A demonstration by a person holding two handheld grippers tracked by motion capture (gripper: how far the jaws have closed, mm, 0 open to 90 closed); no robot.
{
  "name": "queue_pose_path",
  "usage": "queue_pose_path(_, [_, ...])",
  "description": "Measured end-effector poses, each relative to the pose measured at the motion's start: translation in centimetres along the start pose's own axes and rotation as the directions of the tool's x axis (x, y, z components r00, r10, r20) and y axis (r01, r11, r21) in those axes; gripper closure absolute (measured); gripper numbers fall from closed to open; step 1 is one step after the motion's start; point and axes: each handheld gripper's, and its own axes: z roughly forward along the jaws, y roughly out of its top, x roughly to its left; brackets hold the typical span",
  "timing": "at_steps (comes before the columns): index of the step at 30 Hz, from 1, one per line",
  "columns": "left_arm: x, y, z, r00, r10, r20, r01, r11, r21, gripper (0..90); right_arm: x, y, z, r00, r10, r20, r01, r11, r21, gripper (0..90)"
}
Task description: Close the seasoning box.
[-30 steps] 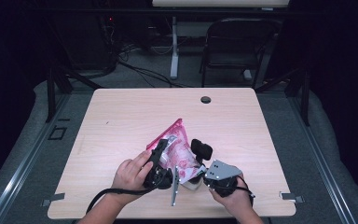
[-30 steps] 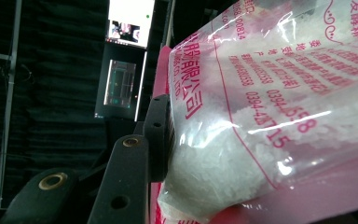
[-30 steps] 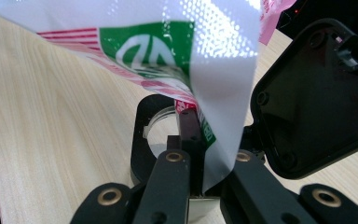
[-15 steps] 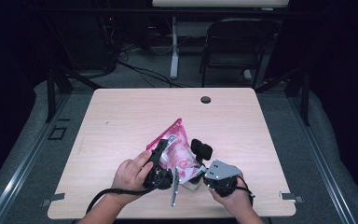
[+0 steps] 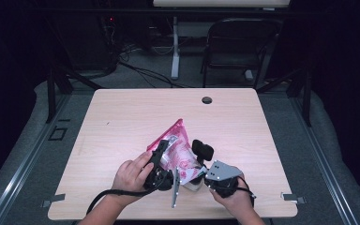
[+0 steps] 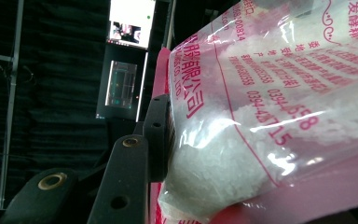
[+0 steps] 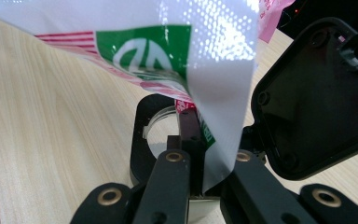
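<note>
Near the front edge of the wooden table (image 5: 122,117), a pink and clear bag (image 5: 178,147) of white grains is held up off the surface between two handheld grippers. The left gripper (image 5: 161,161) is clamped on the bag's side; in the left gripper view a black jaw presses flat against the grain-filled plastic (image 6: 242,140). The right gripper (image 5: 201,176) has its jaws closed tight on a white, green-printed corner of the bag (image 7: 200,93). Under that corner sits what looks like a small round container (image 7: 154,130), though it is mostly hidden.
</note>
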Motion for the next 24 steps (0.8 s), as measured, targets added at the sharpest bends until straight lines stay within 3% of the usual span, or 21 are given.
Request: queue_pose_path(24, [0.16,0.11,-0.05,0.9999,0.011,-0.006,-0.011,0.9999,-0.005,67.9,0.0,0.04,-0.08,1.0,0.0,0.006,0.0,1.0,-0.004,90.0])
